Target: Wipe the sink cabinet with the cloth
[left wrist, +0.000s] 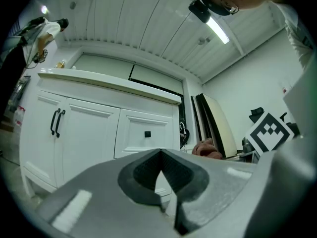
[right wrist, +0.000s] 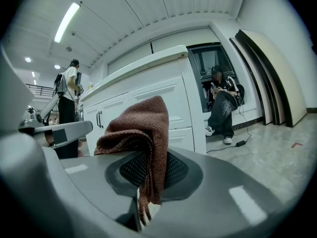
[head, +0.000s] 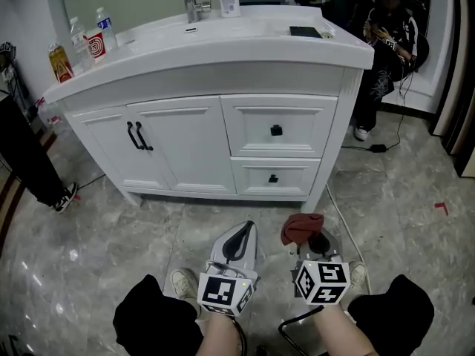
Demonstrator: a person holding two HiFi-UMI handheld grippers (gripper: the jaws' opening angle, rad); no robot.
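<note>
Strip lamps (right wrist: 68,21) high above the jaws give bright, even light and soft shadows. Both gripper views bow toward dark round edges. The jaws blur close up, while the sink cabinet (left wrist: 99,128) beyond them is sharp.

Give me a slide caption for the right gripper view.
Right gripper shut on a brown cloth, facing the white sink cabinet; a seated person beyond.
</note>
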